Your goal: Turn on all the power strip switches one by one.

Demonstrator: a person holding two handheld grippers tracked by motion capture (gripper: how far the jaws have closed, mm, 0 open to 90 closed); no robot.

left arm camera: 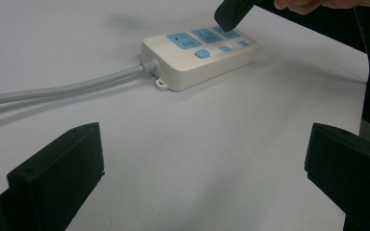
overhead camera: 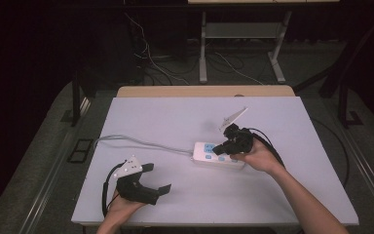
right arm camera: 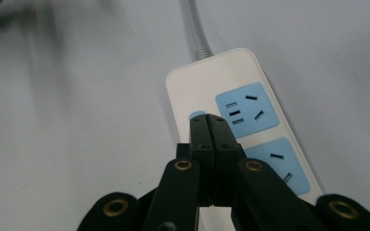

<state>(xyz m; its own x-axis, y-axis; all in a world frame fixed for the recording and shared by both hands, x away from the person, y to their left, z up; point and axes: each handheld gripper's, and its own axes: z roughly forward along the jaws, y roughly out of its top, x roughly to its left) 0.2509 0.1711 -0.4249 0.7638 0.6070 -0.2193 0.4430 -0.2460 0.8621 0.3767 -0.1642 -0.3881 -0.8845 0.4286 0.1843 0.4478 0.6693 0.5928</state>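
Note:
A white power strip [overhead camera: 214, 155] with blue sockets lies right of the table's middle; its grey cable [overhead camera: 141, 143] runs off to the left. My right gripper [overhead camera: 220, 148] is shut with nothing between its jaws, tips down over the strip. In the right gripper view the shut tips [right arm camera: 207, 119] sit at a small blue button [right arm camera: 197, 115] beside the first socket [right arm camera: 245, 109]; whether they touch it I cannot tell. My left gripper [overhead camera: 157, 178] rests open near the table's front left. Its view shows the power strip [left arm camera: 200, 52] ahead, beyond the wide-apart jaws, with the right gripper's tip [left arm camera: 231, 15] above it.
The white table [overhead camera: 175, 117] has a wooden strip along its far edge [overhead camera: 204, 91]. Beyond it stand a desk frame [overhead camera: 243, 44] and loose floor cables [overhead camera: 151, 53]. Dark floor surrounds the table.

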